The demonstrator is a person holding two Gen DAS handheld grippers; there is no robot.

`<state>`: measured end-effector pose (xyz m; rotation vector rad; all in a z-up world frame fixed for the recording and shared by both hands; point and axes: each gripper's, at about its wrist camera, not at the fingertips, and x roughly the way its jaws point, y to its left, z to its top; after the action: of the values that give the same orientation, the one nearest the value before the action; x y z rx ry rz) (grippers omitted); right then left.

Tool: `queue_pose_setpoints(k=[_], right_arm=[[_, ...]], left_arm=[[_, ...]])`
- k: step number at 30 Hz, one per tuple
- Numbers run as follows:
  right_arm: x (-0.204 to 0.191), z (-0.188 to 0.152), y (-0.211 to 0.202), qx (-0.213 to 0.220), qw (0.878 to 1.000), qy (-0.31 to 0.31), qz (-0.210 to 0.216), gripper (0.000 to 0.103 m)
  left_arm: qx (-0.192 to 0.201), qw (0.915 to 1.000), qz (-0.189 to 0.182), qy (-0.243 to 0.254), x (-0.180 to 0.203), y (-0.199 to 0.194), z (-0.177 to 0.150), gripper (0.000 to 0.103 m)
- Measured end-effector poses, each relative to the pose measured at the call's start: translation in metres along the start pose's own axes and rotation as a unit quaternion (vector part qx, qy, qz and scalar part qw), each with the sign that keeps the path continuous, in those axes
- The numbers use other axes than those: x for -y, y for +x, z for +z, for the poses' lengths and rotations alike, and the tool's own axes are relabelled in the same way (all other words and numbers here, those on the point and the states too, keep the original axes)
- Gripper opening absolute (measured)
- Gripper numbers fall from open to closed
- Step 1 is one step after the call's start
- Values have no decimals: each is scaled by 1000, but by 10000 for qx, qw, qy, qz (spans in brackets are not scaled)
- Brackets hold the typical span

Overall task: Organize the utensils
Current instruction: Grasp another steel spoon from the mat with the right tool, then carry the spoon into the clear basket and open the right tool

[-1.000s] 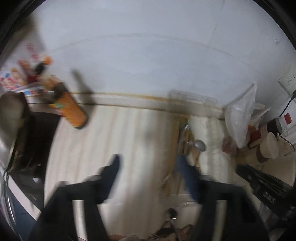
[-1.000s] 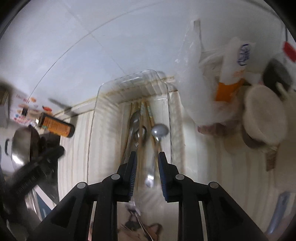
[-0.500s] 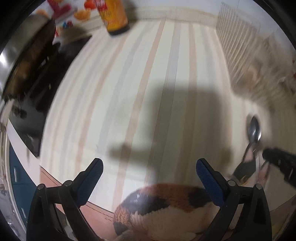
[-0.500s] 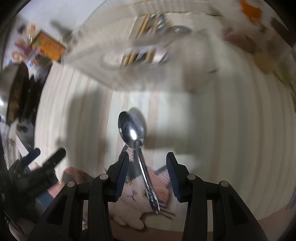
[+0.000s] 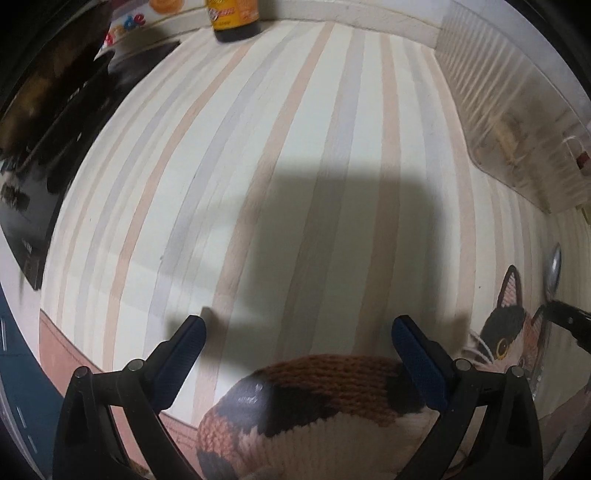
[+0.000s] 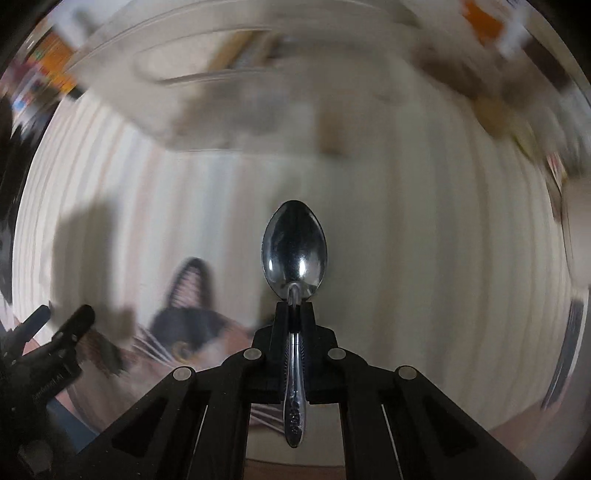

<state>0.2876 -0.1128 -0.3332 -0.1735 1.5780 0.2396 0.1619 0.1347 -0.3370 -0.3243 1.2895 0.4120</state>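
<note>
The right gripper (image 6: 294,306) is closed on a metal spoon (image 6: 294,251), pinching it at the neck just under the bowl. The shiny oval bowl sticks out ahead of the fingertips, and the patterned handle runs back between the black fingers. The spoon is held above a striped cloth (image 6: 424,240) that covers the table. The left gripper (image 5: 297,330) hovers over the same cloth with its jaws wide apart and nothing between them; its blue pads (image 5: 419,360) have a ribbed face.

Beyond the spoon lies a clear plastic tray (image 6: 192,77), blurred in the right view. Long pale sticks inside it may be chopsticks, but I cannot tell. In the left view the tray's ribbed wall (image 5: 491,92) stands at the right edge. An orange-labelled bottle (image 5: 232,18) stands upright at the far edge of the cloth, with dark blurred objects to its left.

The cloth is pale cream with thin grey and peach stripes and a brown border. A calico cat picture (image 5: 513,332) is printed near its front edge, under the spoon. A knitted-looking patch in brown, black and white (image 5: 332,398) sits between the left fingers, close to the camera. Blurred packaging crowds the far right of the table.
</note>
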Motion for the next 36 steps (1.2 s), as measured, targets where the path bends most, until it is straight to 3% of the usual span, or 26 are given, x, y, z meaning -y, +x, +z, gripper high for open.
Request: queue_pose_setpoints(k=[3, 8, 10, 14, 18, 21, 24, 27, 31, 36], right_arm=[[18, -7, -2, -5, 9998, 196, 75, 6], [32, -15, -9, 119, 9993, 292, 192, 6], [34, -14, -13, 189, 9990, 312, 245, 6], [39, -17, -32, 383, 9980, 375, 346, 6], [40, -16, -66, 661, 9957, 390, 514, 6], [35, -11, -103, 1013, 9919, 331, 695, 6], [24, 6, -134, 1289, 9870, 327, 898, 6], [8, 47, -151, 1517, 9813, 388, 1122, 6], [1, 101, -152, 1677, 9776, 492, 1170, 6], [11, 143, -142, 1599, 9768, 710, 1239, 6]], left_arm=[[135, 9999, -34, 61, 8, 2, 4, 103], [-179, 9997, -69, 170, 16, 8, 20, 103], [-124, 9996, -84, 229, 20, 10, 27, 103], [202, 9995, 210, 82, 22, 6, 34, 103], [574, 9981, 33, 206, 33, -26, 35, 103], [1135, 9927, 5, 419, 41, -68, 49, 103], [1577, 9864, -92, 463, 46, -105, 67, 103], [1660, 9842, -315, 524, 56, -130, 96, 103], [1379, 9879, -375, 598, 81, -133, 126, 103], [903, 9916, -540, 756, 105, -113, 162, 103]])
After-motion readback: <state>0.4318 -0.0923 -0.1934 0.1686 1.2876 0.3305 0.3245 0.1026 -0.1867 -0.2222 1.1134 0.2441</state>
